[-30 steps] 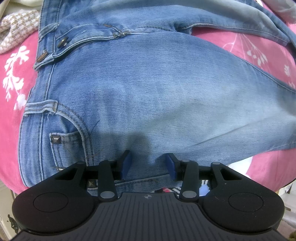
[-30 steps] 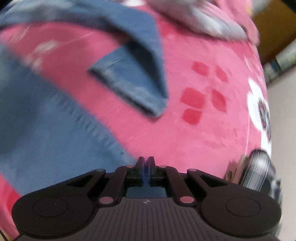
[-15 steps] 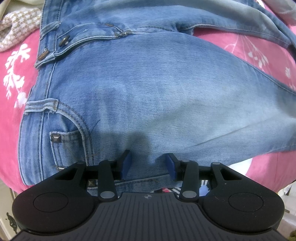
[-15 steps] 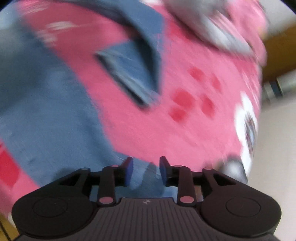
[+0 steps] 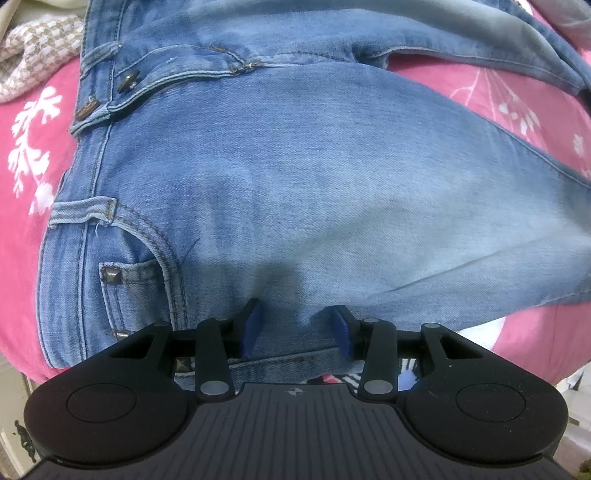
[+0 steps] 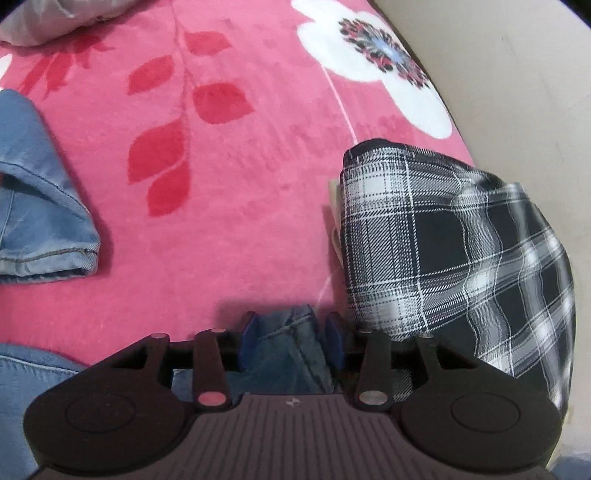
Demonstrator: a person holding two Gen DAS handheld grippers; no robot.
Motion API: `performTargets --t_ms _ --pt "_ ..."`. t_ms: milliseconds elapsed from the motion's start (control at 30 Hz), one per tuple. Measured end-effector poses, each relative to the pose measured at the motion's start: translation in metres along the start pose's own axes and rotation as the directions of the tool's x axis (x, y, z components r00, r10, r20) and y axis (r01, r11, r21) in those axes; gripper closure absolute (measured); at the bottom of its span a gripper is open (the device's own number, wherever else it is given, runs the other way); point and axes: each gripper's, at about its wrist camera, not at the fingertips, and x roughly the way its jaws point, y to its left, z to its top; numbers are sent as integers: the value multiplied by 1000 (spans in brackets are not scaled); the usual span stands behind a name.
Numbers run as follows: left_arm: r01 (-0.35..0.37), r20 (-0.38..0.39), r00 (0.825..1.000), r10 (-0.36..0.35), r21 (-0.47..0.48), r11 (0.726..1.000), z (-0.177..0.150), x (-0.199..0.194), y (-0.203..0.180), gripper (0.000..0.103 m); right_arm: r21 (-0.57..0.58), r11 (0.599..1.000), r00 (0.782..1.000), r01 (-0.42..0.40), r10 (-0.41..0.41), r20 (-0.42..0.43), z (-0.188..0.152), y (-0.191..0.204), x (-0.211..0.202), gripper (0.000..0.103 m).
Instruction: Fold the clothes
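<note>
Light blue jeans [image 5: 295, 166] lie front up on a pink flowered blanket [image 5: 26, 147], waistband to the left and one leg running off right. My left gripper [image 5: 295, 330] hovers open over the near hip edge, beside the studded pocket [image 5: 125, 273]. In the right wrist view, a denim leg end [image 6: 288, 343] sits between the fingers of my right gripper [image 6: 291, 332], whose jaws stand apart and are not pressed on it. The other leg's hem [image 6: 48, 236] lies at the left on the blanket.
A folded black-and-white plaid garment [image 6: 461, 258] lies just right of my right gripper, near the bed's edge and a beige wall [image 6: 535, 74]. Grey cloth [image 6: 55, 18] lies at the far left. A beige checked cloth [image 5: 37, 48] lies beyond the waistband.
My right gripper went from shut to open and swung across the blanket to a denim leg end beside the plaid garment. The left gripper has hardly moved.
</note>
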Motion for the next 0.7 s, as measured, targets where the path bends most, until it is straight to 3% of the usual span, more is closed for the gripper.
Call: performTargets --t_ms 67,100,200,300,433,667,700 --pt "0 0 1000 0 0 1000 0 0 -1 62 -30 1000 1000 6 -6 -2 -5 2 -2 73" --pt "0 0 1000 0 0 1000 1 1 -2 62 -51 998 1000 22 -21 10 -8 4 -4 86" --pt "1 4 1000 -1 0 1000 -1 1 -3 62 -67 996 996 58 -53 72 -21 3 -15 96" --pt "0 7 1000 0 1 1000 -3 1 -4 62 -55 992 982 116 -106 159 -34 6 -22 96" --pt "-1 5 1000 1 3 1000 -4 1 -5 62 -92 970 945 224 -194 263 -49 19 -26 96" --pt "1 6 1000 -1 9 1000 -3 3 -2 62 -195 880 853 432 -329 406 -69 44 -29 94" --pt "1 7 1000 -2 9 1000 -3 3 -2 62 -188 890 853 415 -309 422 -72 43 -35 94"
